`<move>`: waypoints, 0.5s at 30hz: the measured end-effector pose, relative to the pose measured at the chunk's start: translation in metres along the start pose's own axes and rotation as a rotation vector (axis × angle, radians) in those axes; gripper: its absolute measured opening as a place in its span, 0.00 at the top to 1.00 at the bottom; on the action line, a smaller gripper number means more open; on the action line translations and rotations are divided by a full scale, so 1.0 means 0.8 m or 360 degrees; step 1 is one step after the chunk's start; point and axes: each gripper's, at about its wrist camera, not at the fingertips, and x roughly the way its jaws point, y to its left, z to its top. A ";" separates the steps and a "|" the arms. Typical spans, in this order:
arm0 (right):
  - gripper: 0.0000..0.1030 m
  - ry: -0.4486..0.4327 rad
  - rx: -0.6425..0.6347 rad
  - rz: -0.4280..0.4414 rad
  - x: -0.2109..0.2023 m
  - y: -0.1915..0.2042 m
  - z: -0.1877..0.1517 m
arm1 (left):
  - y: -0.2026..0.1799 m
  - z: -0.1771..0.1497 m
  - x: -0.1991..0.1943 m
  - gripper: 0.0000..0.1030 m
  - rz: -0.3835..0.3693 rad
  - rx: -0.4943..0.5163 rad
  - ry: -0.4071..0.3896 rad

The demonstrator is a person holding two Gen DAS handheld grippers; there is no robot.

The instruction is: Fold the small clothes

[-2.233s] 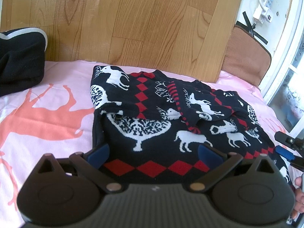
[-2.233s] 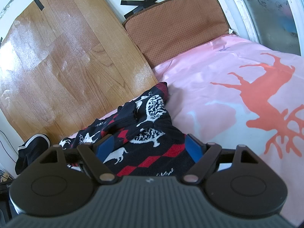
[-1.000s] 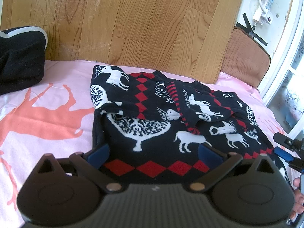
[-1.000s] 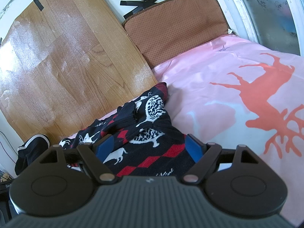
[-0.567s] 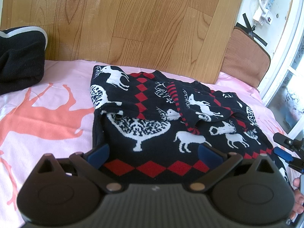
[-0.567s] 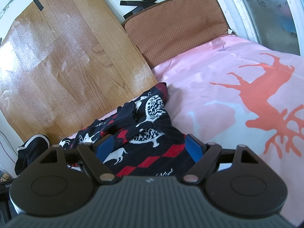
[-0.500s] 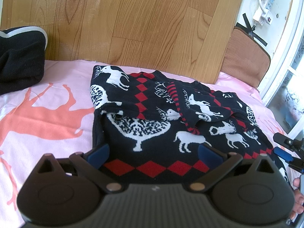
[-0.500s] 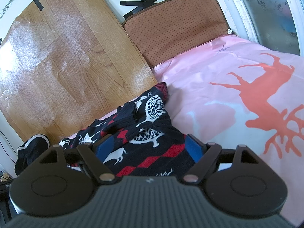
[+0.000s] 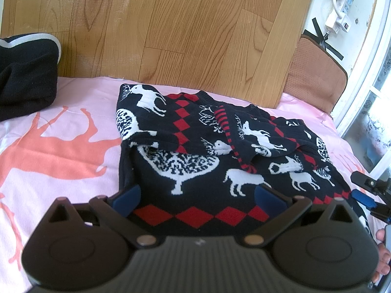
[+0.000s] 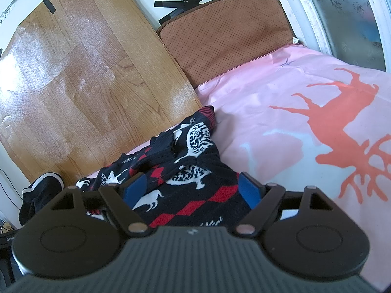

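A pink bedsheet printed with orange deer fills the lower part of both views; behind it, a wood-grain board covers the top of the left wrist view, with a brown dotted cushion at the top centre of the right wrist view; the navy knitted sweater with white deer and red diamonds lies rumpled on the sheet in mid-frame, sleeves folded over its body; a black garment with a white edge sits upper left; the left gripper hangs over the sweater's hem, blue pads wide apart, clamping nothing; the right gripper stands equally spread over the sweater's corner.
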 end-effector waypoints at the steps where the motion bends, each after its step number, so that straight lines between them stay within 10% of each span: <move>1: 0.18 0.0000 0.0000 0.0000 0.000 0.000 0.000 | -0.001 0.000 0.000 0.00 -0.0001 -0.0001 0.0000; 15: 0.18 0.0000 0.0000 0.0000 0.000 0.000 0.000 | 0.000 0.000 0.000 0.00 -0.0003 -0.0003 -0.0001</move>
